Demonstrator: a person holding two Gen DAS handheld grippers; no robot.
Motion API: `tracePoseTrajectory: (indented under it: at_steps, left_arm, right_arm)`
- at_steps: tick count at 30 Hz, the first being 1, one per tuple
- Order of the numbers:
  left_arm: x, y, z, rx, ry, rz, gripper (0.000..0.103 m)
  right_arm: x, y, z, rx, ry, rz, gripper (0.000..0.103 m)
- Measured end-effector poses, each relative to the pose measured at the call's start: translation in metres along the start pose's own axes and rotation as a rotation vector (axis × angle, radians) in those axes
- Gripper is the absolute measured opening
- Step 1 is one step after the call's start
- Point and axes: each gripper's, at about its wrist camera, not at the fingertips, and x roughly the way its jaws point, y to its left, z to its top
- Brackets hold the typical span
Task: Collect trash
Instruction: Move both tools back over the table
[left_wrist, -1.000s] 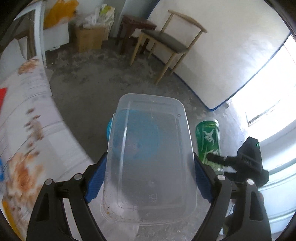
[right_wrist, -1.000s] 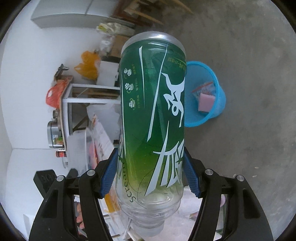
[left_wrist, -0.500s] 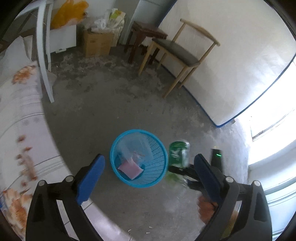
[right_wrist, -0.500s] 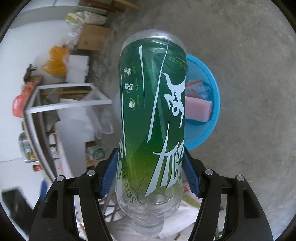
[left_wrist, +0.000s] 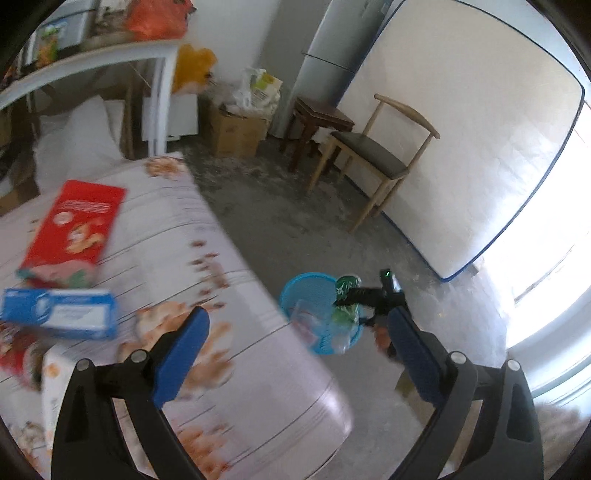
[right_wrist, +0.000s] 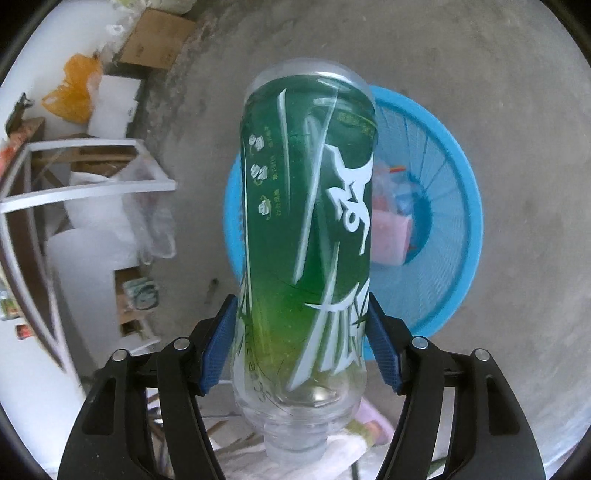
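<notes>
Our left tool (left_wrist: 295, 350) stood wide open with nothing in it, above the bench (left_wrist: 229, 295) with its flowery cloth. On the cloth lay a blue box (left_wrist: 59, 314) and a red box (left_wrist: 77, 229); we could not read them. Our right tool (right_wrist: 301, 347) was opening around the green bottle (right_wrist: 306, 221), right over the blue basket (right_wrist: 450, 229). The bottle's label showed white signs and some blurry letters. A pink thing (right_wrist: 391, 236) lay inside the basket. Farther off, across the grey floor (left_wrist: 280, 221), stood a wooden chair (left_wrist: 373, 158) and a white mattress (left_wrist: 461, 129).
</notes>
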Motion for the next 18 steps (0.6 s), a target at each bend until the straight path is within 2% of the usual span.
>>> tracePoseTrajectory:
  at_steps: [3,7,14,18]
  left_arm:
    - [-0.022,0.011,-0.020,0.008,-0.015,0.042,0.095]
    - [-0.045,0.033,-0.045,-0.020,-0.029,0.078,0.095]
    - [-0.073,0.072,-0.086,-0.072,-0.033,0.158,0.095]
    - [-0.092,0.097,-0.111,-0.112,-0.041,0.198,0.095]
  right_arm:
    - [-0.002,0.000,0.001,-0.023,-0.018,-0.037,0.075]
    - [-0.019,-0.010,-0.018,-0.037,-0.061,-0.029,0.075]
    - [-0.062,-0.036,-0.077,-0.039,-0.114,0.038,0.075]
    - [-0.088,-0.029,-0.112,-0.079,-0.157,0.061,0.075]
